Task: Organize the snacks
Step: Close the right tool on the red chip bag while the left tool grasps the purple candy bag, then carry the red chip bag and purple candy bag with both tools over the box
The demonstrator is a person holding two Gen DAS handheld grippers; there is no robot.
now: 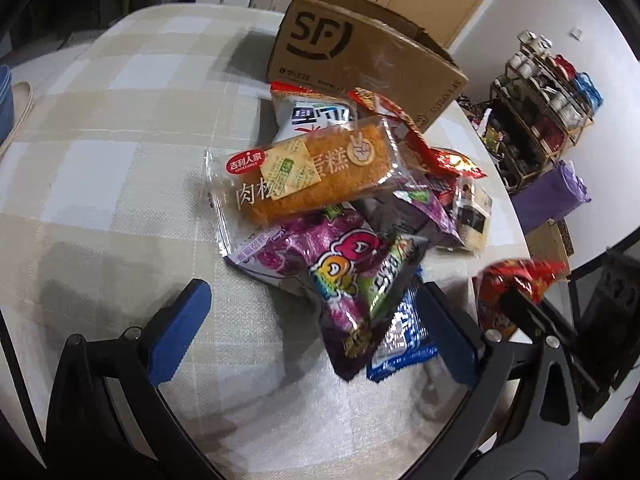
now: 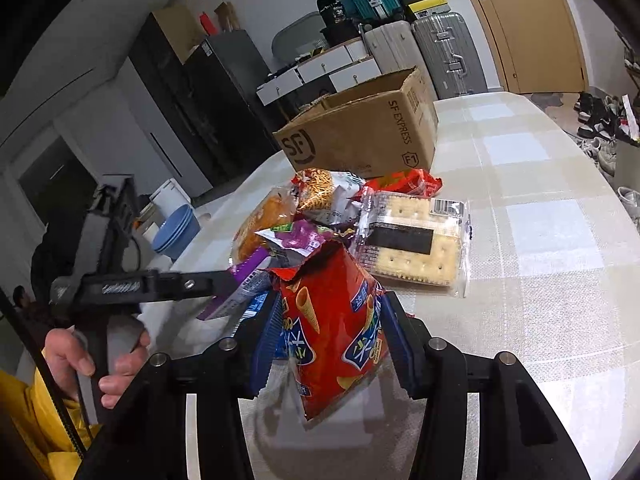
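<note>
My grippers (image 2: 328,332) are black frames with ridged blue pads (image 1: 180,328) and silver screws. My hand (image 2: 96,364) is bare, sleeve seemingly yellow

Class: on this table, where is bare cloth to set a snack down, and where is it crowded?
Free: the tablecloth left of the snack pile, and right of the crackers. Crowded: between pile and box.
</note>
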